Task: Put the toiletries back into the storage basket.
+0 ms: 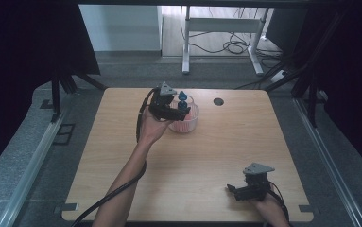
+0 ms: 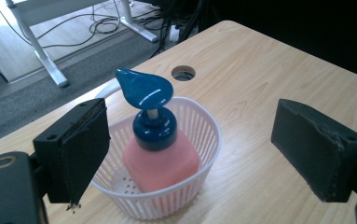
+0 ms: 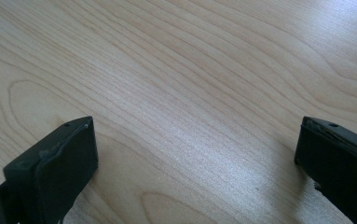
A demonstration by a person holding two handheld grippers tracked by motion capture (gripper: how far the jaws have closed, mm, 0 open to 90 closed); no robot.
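A pink soap bottle (image 2: 162,163) with a dark blue pump head (image 2: 144,88) stands upright inside a small white plastic basket (image 2: 199,140) near the table's far middle. The same basket (image 1: 190,124) and pump (image 1: 182,98) appear in the high view. My left gripper (image 1: 174,108) hovers just left of the basket, open, its jaws wide on either side of the bottle without touching it (image 2: 204,154). My right gripper (image 1: 245,189) rests low at the front right of the table, open, with bare wood between its jaws (image 3: 195,158).
The wooden table (image 1: 122,156) has a round cable hole (image 1: 218,101) behind and right of the basket. Beyond the far edge are grey floor, a white desk frame (image 1: 226,28) and loose cables. Black curtains hang at both sides.
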